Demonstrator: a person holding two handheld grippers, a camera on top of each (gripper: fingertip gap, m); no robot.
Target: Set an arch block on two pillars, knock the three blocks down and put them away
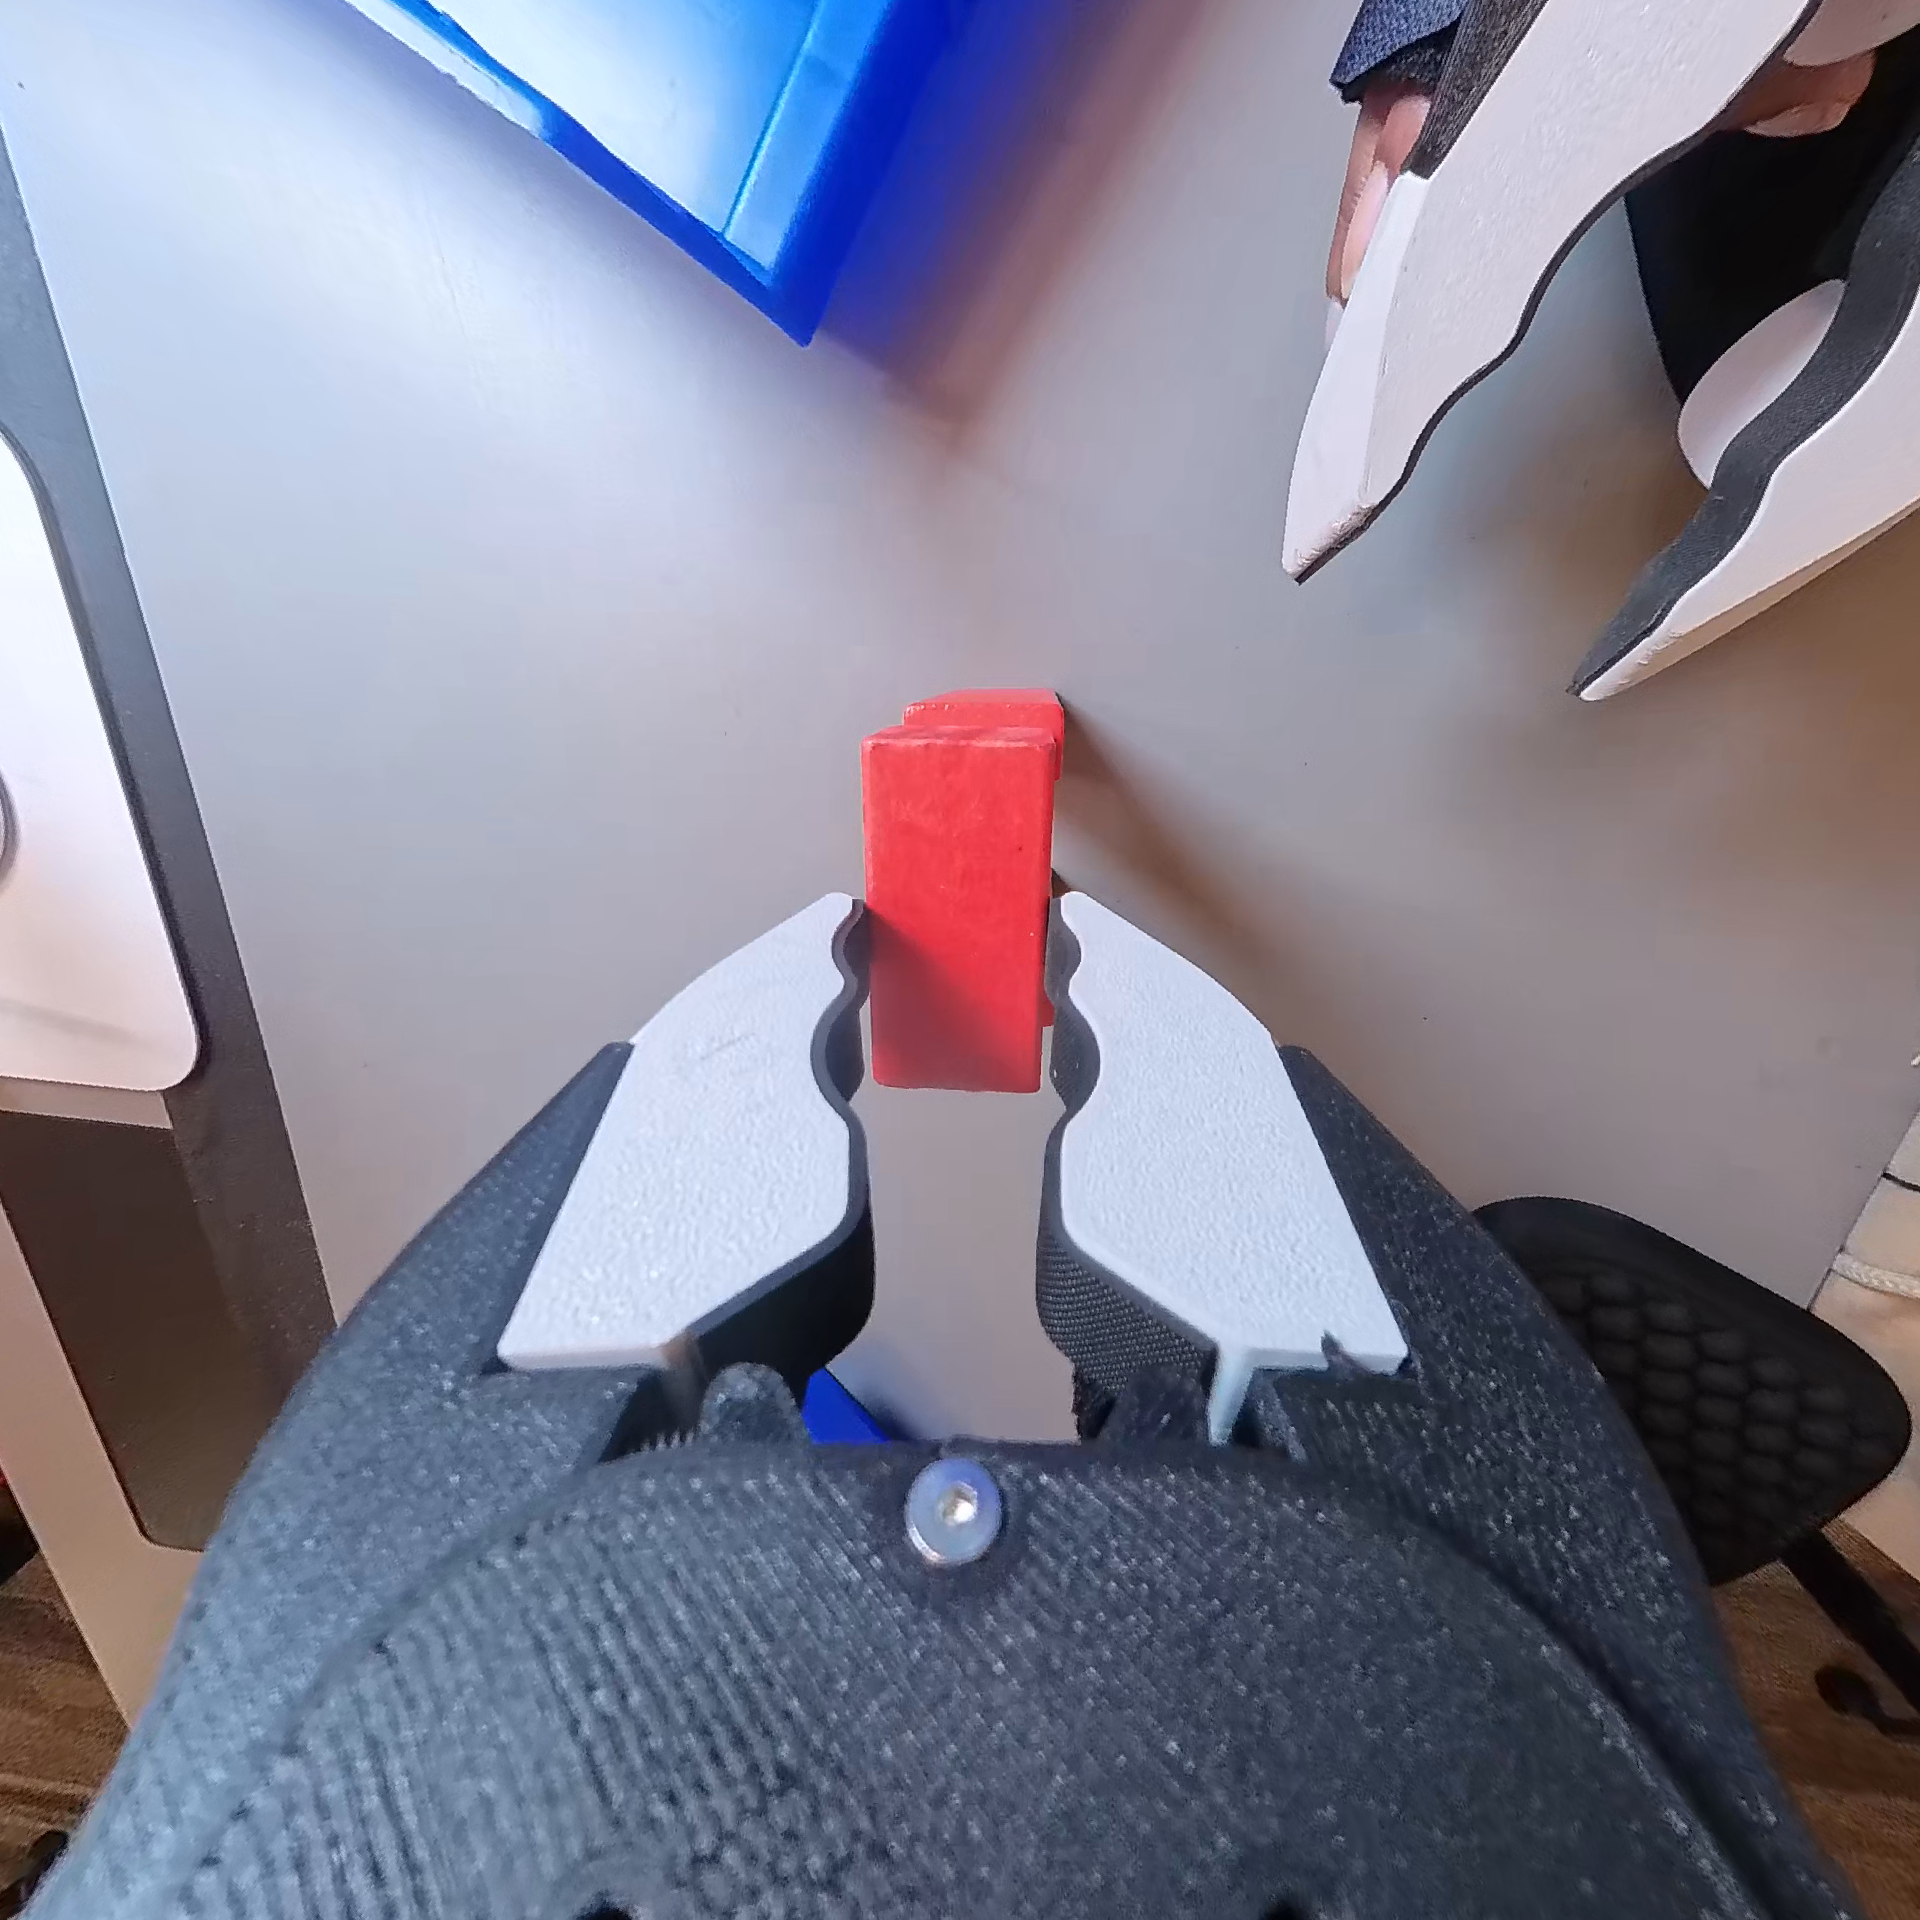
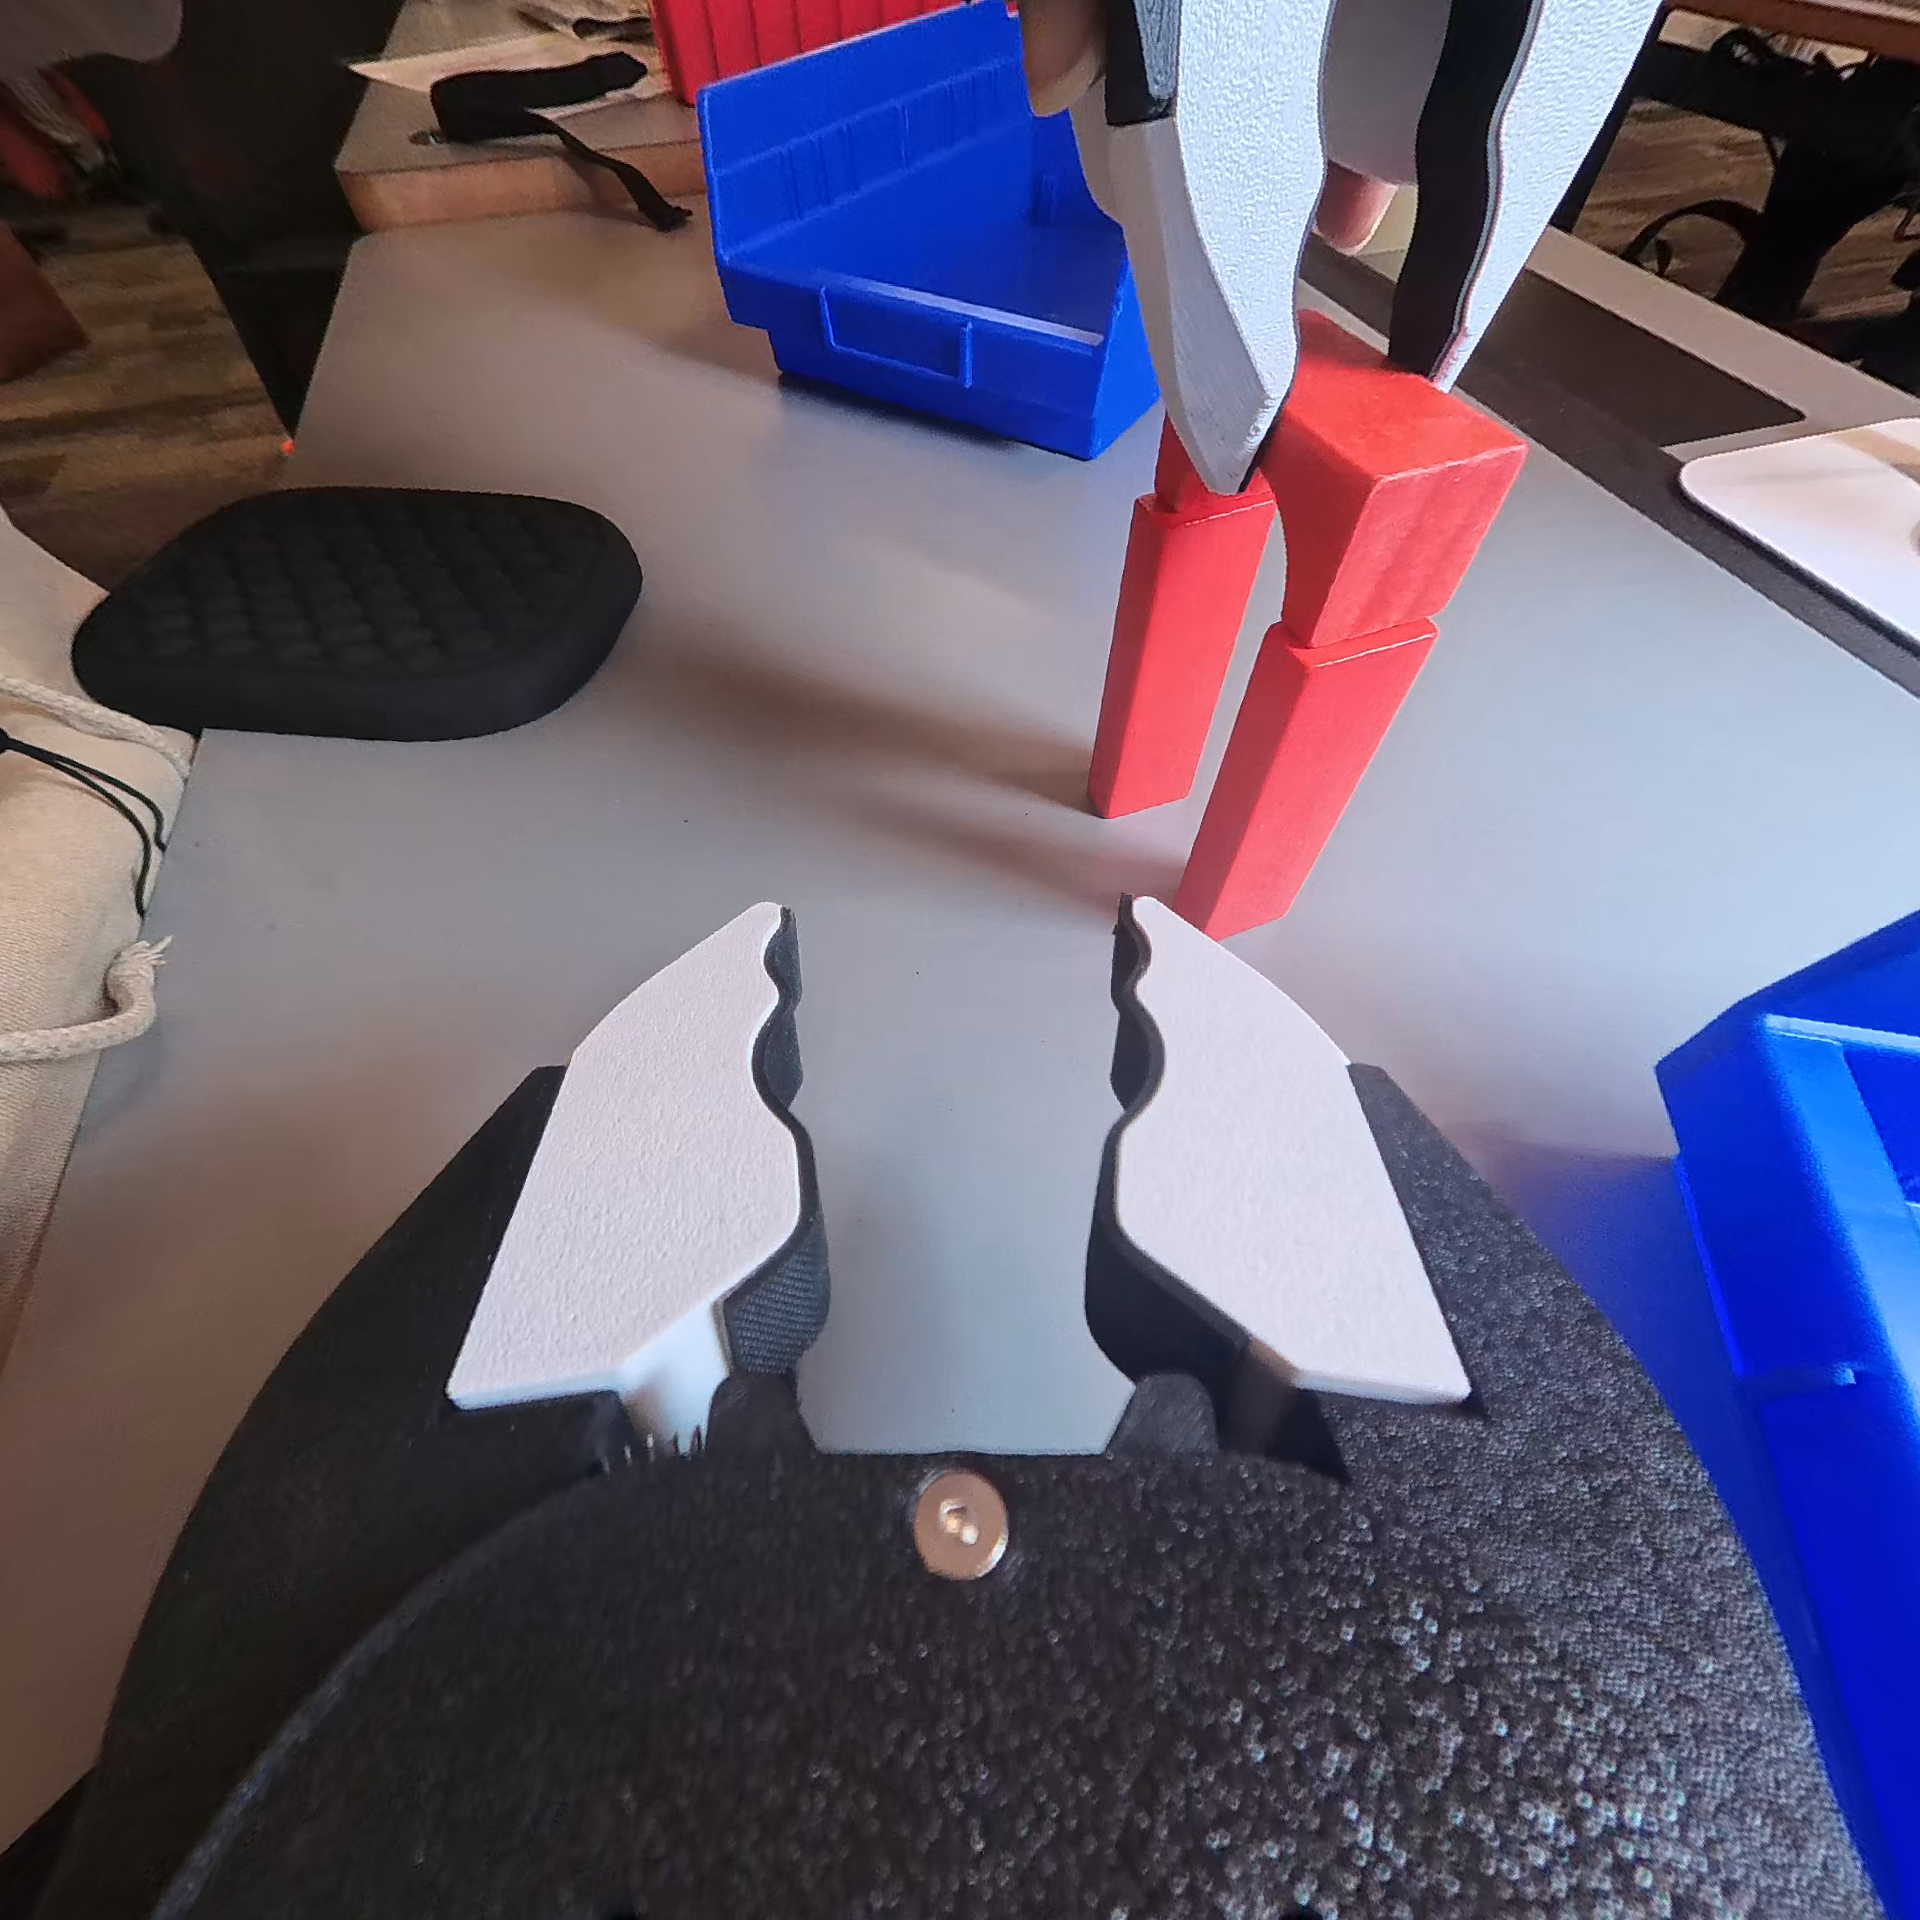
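A red arch block rests on two upright red pillars on the grey table. My left gripper comes down from above and is shut on the arch block, one finger on each side; it also shows in the right wrist view. The pillars are mostly hidden under the arch in the left wrist view. My right gripper is open and empty, low over the table just in front of the nearer pillar. It also shows open at the upper right of the left wrist view.
A blue bin stands behind the blocks; it also shows in the left wrist view. A second blue bin is at the near right. A black chair seat lies past the table's left edge. A white flat object lies far right.
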